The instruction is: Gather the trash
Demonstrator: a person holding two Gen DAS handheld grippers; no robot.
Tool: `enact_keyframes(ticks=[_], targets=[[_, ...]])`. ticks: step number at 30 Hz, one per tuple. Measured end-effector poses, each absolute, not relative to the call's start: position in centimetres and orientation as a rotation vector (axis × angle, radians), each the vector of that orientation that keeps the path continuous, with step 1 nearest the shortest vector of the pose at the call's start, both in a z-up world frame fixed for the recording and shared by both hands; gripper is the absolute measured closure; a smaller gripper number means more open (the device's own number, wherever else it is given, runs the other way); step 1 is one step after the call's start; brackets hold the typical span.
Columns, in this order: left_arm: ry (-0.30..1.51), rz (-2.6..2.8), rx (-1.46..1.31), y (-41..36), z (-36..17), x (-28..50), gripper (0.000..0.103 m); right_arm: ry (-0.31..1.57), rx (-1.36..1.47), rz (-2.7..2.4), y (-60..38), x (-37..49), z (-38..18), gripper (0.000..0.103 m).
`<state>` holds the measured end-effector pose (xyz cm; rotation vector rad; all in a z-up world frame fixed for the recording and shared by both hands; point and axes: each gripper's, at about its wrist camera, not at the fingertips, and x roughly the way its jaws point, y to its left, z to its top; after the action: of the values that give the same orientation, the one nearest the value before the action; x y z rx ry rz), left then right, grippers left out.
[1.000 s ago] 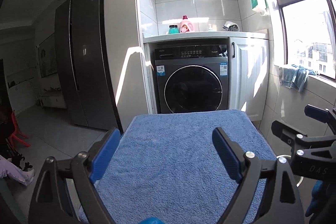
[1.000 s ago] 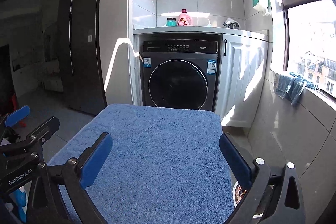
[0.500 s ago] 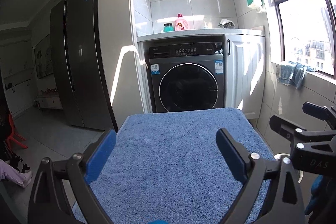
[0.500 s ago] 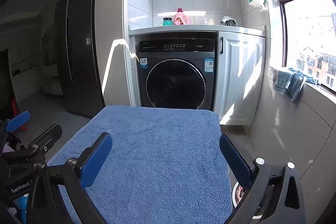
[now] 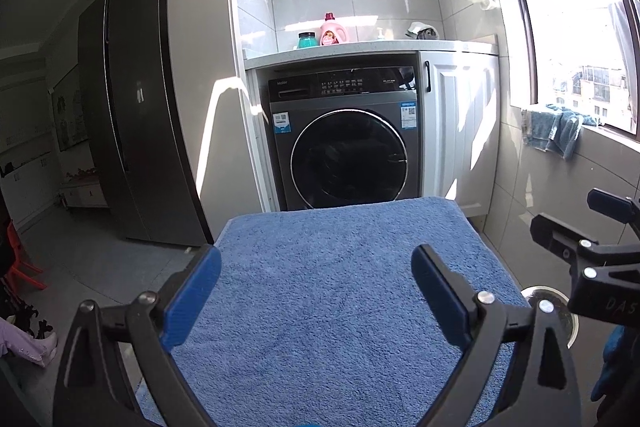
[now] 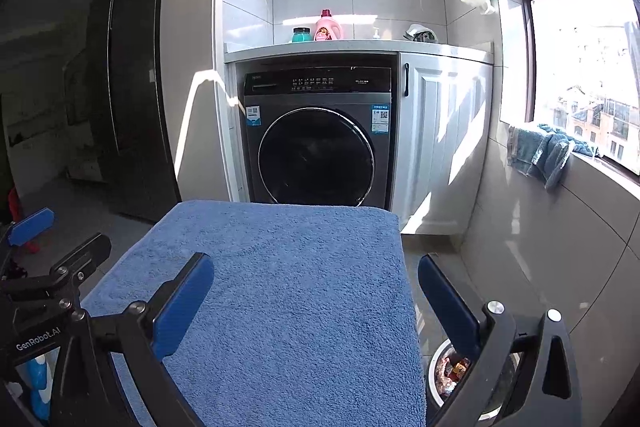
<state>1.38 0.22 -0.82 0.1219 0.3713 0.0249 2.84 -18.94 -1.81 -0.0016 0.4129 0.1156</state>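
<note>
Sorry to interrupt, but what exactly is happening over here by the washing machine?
A person holds two grippers above a table covered with a blue towel, facing the washing machine. The left gripper and the right gripper are both open and empty. No trash lies on the towel; a bin with wrappers in it stands on the floor beside the table, below the right gripper.

Towel-covered table [image 6: 288,291] before washing machine [image 6: 318,147]; bin [image 6: 452,371], seemingly holding trash, right of table; bottles [image 6: 328,26] on counter above.
</note>
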Motion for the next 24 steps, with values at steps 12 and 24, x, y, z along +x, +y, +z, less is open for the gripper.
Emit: enact_keyframes(ticks=[12, 24], targets=[[0.377, 0.006, 0.124, 0.4, -1.6, 3.9, 0.007, 0.434, -0.024, 0.094, -18.5, 5.2, -2.5, 0.0], [0.397, -0.015, 0.117, 0.4, -2.0, 5.6, 0.007, 0.439, -0.044, 0.066, -18.2, 6.2, -2.9, 0.0]])
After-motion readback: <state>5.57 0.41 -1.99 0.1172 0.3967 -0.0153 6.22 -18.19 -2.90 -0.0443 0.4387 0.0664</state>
